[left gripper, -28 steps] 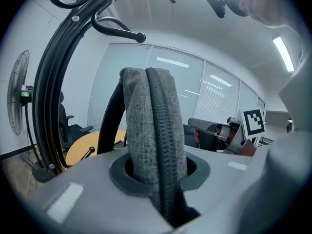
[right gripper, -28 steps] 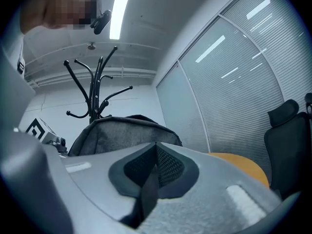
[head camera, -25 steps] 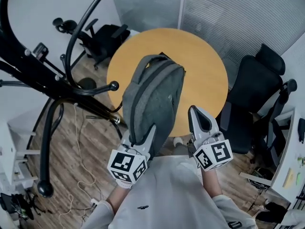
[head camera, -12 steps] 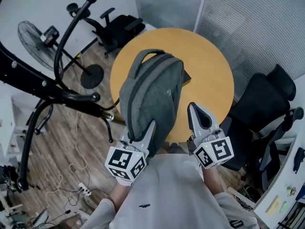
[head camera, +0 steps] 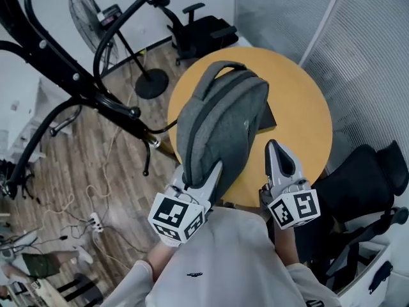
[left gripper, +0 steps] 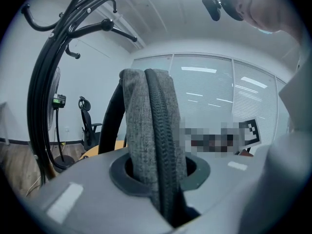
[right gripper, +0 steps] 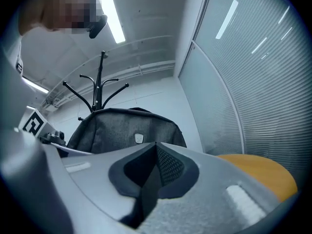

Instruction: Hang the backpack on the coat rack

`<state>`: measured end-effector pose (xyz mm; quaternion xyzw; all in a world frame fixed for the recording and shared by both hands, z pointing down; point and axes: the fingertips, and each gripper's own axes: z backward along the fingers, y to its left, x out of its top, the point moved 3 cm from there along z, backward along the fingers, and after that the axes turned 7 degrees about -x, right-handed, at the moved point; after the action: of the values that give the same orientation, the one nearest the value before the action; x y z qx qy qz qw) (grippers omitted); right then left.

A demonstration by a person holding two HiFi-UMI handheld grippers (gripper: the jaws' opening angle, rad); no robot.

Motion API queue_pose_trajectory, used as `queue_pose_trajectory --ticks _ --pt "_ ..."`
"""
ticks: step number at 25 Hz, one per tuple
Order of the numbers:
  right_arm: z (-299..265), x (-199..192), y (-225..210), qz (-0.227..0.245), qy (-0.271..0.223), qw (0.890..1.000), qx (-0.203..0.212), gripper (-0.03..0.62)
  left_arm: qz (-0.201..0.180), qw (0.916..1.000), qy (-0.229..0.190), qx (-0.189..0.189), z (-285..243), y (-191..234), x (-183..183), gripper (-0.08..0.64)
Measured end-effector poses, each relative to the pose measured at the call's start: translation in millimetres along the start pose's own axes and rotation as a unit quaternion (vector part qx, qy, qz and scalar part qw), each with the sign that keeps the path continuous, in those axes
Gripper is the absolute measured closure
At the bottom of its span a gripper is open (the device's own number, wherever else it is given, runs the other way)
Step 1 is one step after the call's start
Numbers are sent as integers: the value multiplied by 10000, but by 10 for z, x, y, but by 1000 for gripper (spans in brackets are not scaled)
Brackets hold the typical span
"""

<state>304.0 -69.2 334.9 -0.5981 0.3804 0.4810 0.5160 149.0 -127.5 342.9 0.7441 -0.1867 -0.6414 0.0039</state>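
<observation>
Tongs first: my left gripper is clamped on the lower end of the grey fabric backpack. In the left gripper view the jaws press on the woven cloth and its dark zipper seam, which rise straight up out of them. My right gripper sits at the lower right of the head view with its jaws closed together on nothing. In its own view the tips meet, and the bag stands just to the left of them, apart from them.

The backpack fills the centre of the head view. Its top carry handle points toward the upper edge of the frame. It lies over the left part of the round orange wooden table. A dark flat item pokes out from behind the bag on the tabletop. It may be a tablet or a laptop, but too little of it shows for me to say.

The black curved metal coat rack crosses the upper left of the head view. Its nearest knobbed hook is just left of the bag and not touching it. The backpack hangs on none of the hooks. In the left gripper view the rack runs up the left side.

A standing fan and a black office chair sit along the top of the head view. A second black office chair is at the lower right. A white power strip lies on the wood plank floor at the lower left.
</observation>
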Motion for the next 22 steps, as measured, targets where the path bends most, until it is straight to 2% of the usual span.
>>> queue_pose_trajectory --ticks 5,11,22 --pt "-175 108 -10 99 -64 9986 513 591 -83 9984 -283 486 -35 -28 156 453" --pt "-297 196 42 140 -110 9956 922 591 -260 9938 -661 859 -8 -101 406 453" --pt "-414 449 269 264 -400 9895 1366 591 -628 9822 -1302 1195 51 -151 927 453"
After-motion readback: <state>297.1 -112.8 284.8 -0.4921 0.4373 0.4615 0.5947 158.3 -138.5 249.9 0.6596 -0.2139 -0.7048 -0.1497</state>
